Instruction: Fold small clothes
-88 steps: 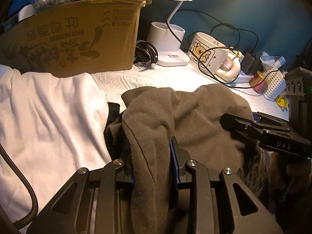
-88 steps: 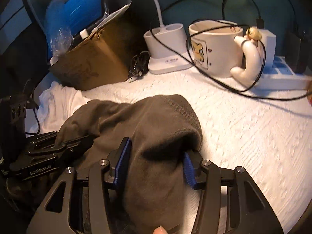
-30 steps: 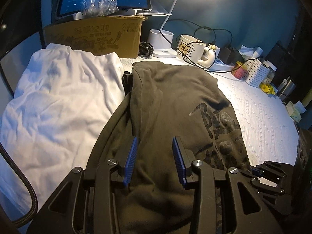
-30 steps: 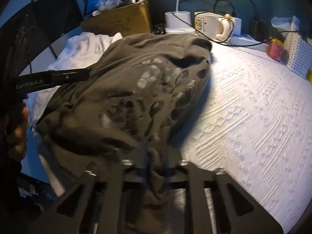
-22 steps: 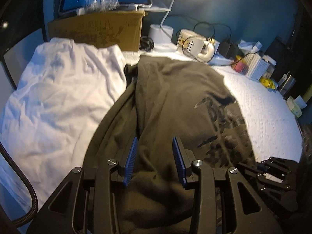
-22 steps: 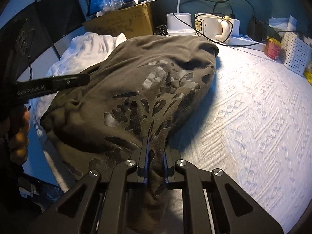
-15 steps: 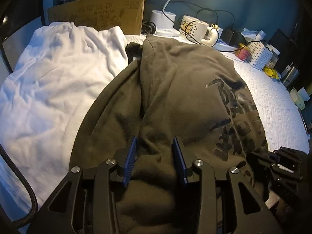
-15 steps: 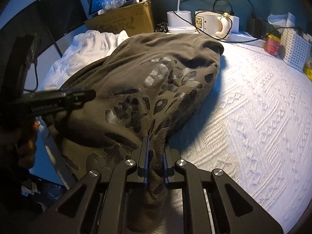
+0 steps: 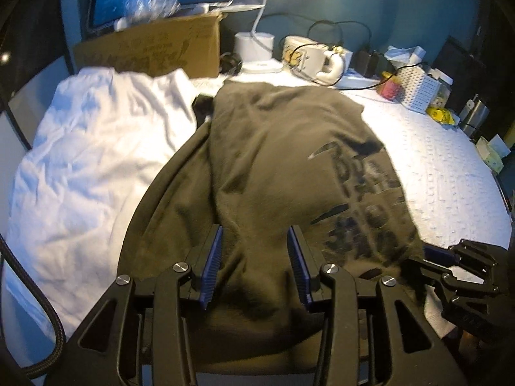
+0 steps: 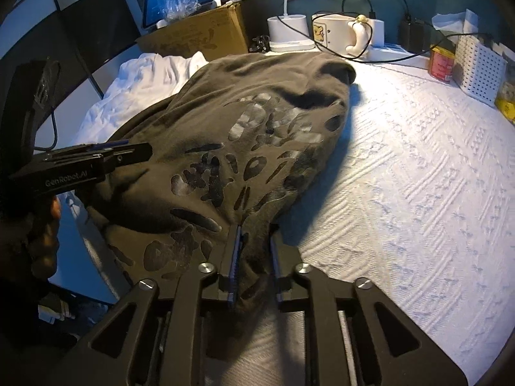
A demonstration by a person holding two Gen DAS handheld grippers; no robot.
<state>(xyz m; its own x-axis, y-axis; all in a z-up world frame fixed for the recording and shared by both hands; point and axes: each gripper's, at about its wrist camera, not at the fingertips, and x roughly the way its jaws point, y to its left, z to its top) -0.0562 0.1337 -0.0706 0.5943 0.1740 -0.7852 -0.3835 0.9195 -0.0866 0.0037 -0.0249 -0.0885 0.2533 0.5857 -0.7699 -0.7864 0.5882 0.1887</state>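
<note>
A dark olive T-shirt (image 9: 283,148) with a black print lies spread lengthwise on the white tablecloth (image 10: 418,177), its near hem at both grippers. My left gripper (image 9: 254,257) has a thick bunch of the hem filling the gap between its blue pads. Seen from the right wrist, the left gripper (image 10: 141,152) sits over the shirt's (image 10: 257,135) left edge, in a hand. The jaws of my right gripper (image 10: 254,257) are opening, with a narrow fold of the printed hem still hanging between them. In the left wrist view the right gripper (image 9: 441,257) is at the lower right.
A crumpled white garment (image 9: 96,160) lies left of the shirt. Along the back stand a cardboard box (image 9: 154,48), a lamp base (image 9: 254,45), a mug (image 9: 309,54) with cables, a red can (image 10: 442,61) and a white basket (image 9: 418,90). The table edge drops off at the near left.
The shirt, bunched between both grippers earlier, now lies stretched out towards the back. The right jaws, tight on a thin fold half a second ago, have widened. The left gripper shifted slightly.
</note>
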